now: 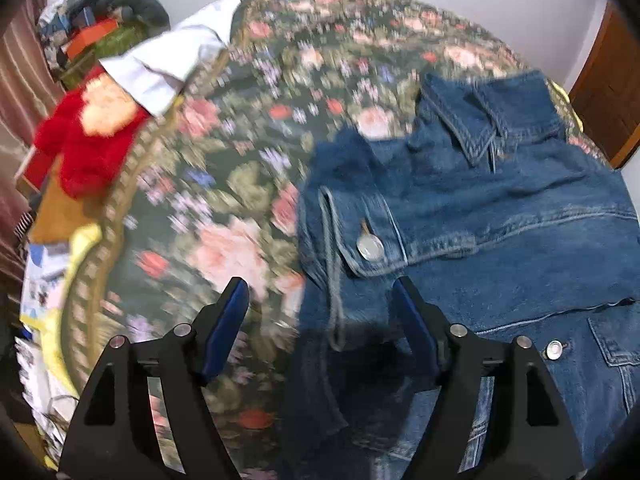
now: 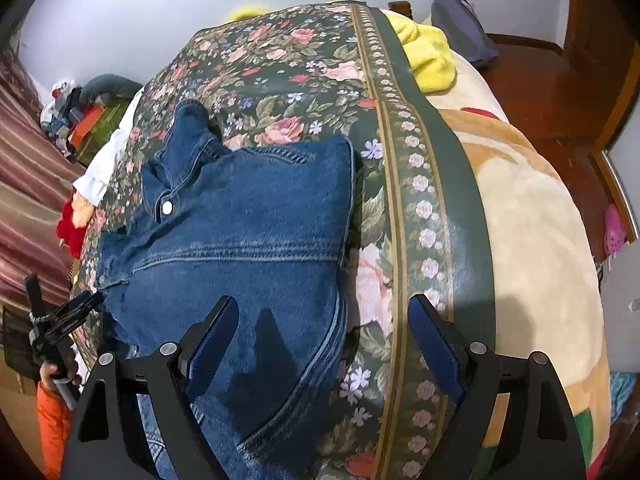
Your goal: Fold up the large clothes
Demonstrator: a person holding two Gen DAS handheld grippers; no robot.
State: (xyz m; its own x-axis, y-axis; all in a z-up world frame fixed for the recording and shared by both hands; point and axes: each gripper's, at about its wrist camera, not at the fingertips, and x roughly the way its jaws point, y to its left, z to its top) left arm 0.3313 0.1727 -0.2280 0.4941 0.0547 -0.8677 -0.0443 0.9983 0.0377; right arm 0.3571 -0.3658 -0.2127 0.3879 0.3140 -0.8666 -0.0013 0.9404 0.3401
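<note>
Denim jacket [image 2: 248, 232] lies on the floral bedspread [image 2: 436, 184], partly folded, a sleeve laid across its body. Left gripper [image 1: 320, 320] and right gripper [image 2: 324, 328] both hang above it with jaws apart, holding nothing. Judged: further folds remain.

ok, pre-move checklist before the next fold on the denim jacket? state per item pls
1. Left gripper free of cloth: ok, jaws open, nothing between the pads.
2. Right gripper free of cloth: ok, jaws open above the jacket's edge.
3. Blue denim jacket lying on the floral bedspread: ok, partly folded.
4. Jacket lying flat: not ok, collar bunched up.
5. White garment clear of the jacket: ok, apart at the bed's far corner.
6. Underside layers smooth: cannot tell, hidden.
</note>
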